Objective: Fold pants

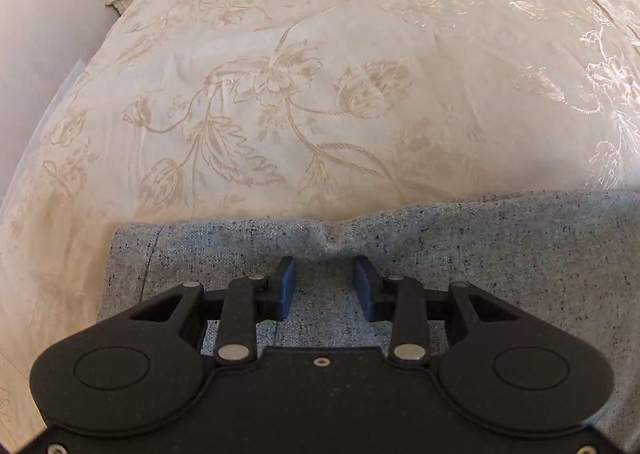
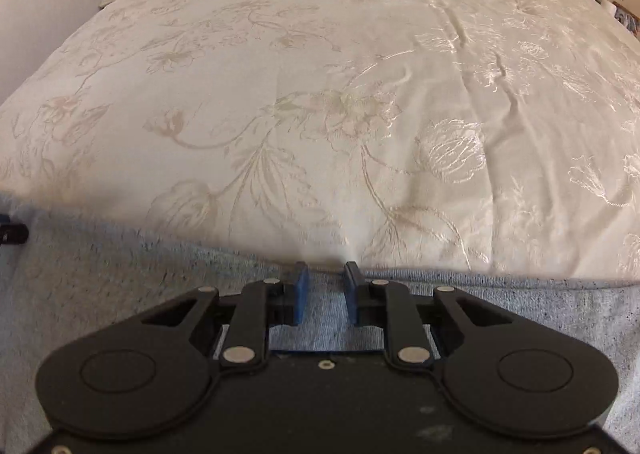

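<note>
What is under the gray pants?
The gray pants lie on a cream flowered bedspread, which shows all around their far edge. The part of the bedspread right beneath them is covered, so anything else underneath can't be seen.

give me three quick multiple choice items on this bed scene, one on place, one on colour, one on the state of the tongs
1. Where do the pants lie?
A. on the near part of the bedspread
B. on the nightstand
C. on the floor

2. What colour are the pads on the left tongs?
A. red
B. blue
C. white

3. How do the right tongs stand?
A. shut flat with no gap
B. out of view
C. open, over the far edge of the fabric

Answers:
1 A, the speckled grey fabric spreads over the cream floral cover just in front of both cameras.
2 B, both pads show blue against the black linkage.
3 C, grey fabric shows in the gap between the fingers, whose tips reach the edge of the pants.
</note>
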